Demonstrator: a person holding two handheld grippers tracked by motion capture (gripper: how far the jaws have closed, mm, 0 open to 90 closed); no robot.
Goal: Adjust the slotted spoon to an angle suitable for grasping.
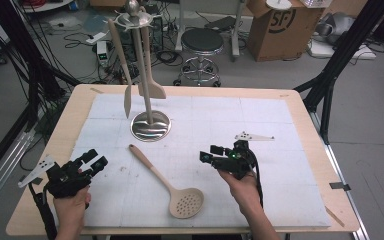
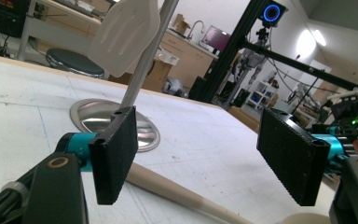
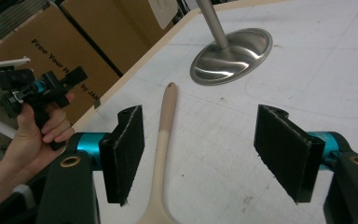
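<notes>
The left tongs [image 1: 94, 161] stand wide and empty, with the slotted spoon [image 1: 172, 185] lying flat on the surface [image 1: 280, 125] just to their right, its handle running up toward the stand [image 1: 150, 125]. The right tongs [image 1: 211, 153], also wide and holding nothing, hover on the spoon's far side. I judge a pinch on that thin, low handle could slip or skid it across the surface toward the stand's base

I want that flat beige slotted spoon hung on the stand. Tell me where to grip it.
Grip the beige slotted spoon on its straight handle, near mid-length, coming down from above with jaws across it. It lies flat on the white mat; the right gripper, open, already straddles the handle.
</notes>
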